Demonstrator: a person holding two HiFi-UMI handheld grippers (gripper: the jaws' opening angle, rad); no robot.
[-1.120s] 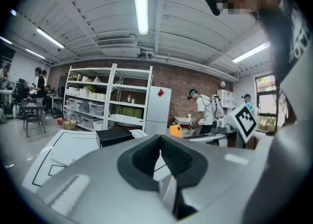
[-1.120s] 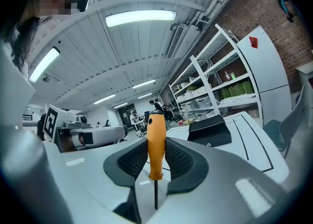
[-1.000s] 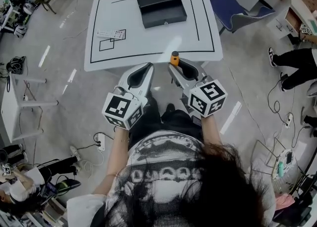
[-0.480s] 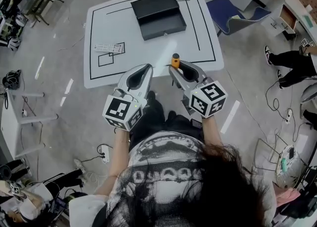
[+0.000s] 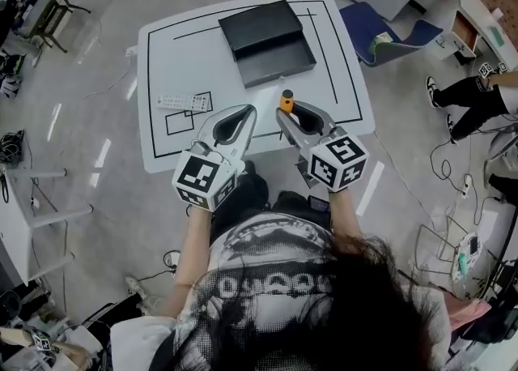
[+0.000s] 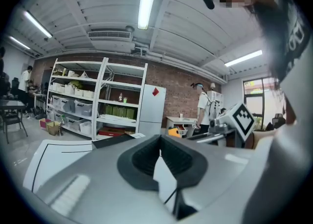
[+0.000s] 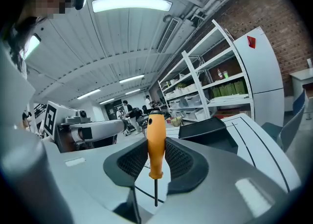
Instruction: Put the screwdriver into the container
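Observation:
In the head view my right gripper [image 5: 290,112] is shut on an orange-handled screwdriver [image 5: 286,102], held upright over the near edge of the white table [image 5: 162,61]. The right gripper view shows the handle [image 7: 156,142] clamped between the black pads [image 7: 183,162], with the thin shaft pointing down. The black container [image 5: 267,41], with its lid raised behind it, sits at the table's far middle, well beyond both grippers; it also shows as the dark container [image 7: 203,127]. My left gripper [image 5: 247,112] hovers just left of the right one, its tips [image 6: 159,139] together on nothing.
A flat white remote-like strip [image 5: 182,102] lies on the table's left half beside drawn black rectangles. A blue chair [image 5: 380,25] stands off the table's right side. A person's legs [image 5: 469,98] are on the floor further right. Cables lie around the floor.
The table has come nearer: both grippers, earlier short of its near edge, now reach over that edge. The screwdriver stays gripped in the right gripper.

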